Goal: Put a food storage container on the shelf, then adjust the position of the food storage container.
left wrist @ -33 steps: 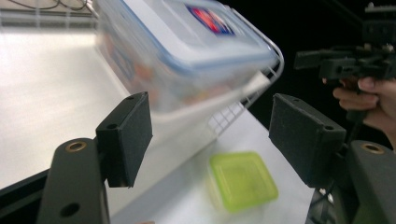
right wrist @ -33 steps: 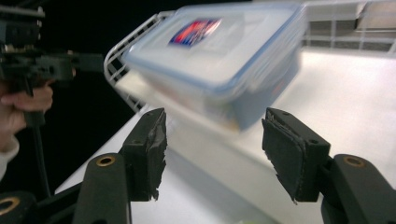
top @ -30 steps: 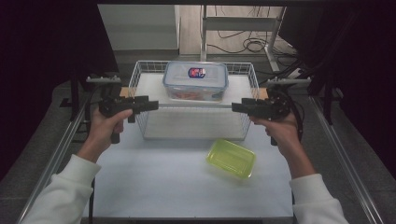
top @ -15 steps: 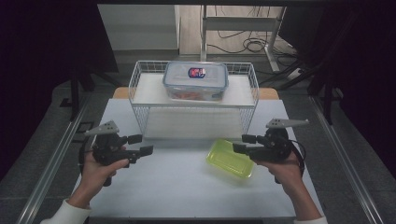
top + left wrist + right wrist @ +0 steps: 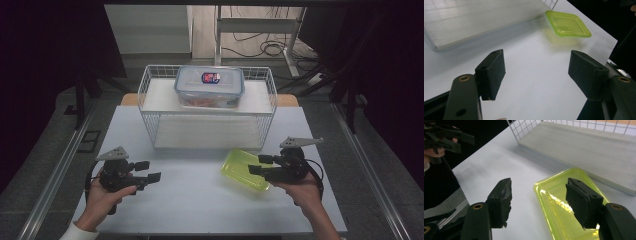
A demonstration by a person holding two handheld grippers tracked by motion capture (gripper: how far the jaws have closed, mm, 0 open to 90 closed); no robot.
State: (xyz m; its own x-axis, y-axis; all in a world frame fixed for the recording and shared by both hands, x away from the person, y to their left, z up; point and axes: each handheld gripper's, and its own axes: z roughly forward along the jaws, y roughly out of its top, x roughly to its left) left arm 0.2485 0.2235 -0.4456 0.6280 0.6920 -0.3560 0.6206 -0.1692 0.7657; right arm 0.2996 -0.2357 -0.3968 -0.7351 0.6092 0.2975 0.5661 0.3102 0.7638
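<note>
Both tools (image 5: 152,170) (image 5: 256,165) lower, forearms cropped.

A white wire basket (image 5: 207,112) is seen at twelve o'clock on the pale tabletop (image 5: 190,200), with a grey board laid across its floor (image 5: 207,131). A clear lidded food box (image 5: 209,86) with a red and blue label on its lid is set upon the basket's upper shelf. Beyond the tabletop, at one o'clock, dark cables (image 5: 265,45) are strewn over the floor beside a metal frame (image 5: 260,25). Metal rails (image 5: 55,175) are run along both sides.
</note>
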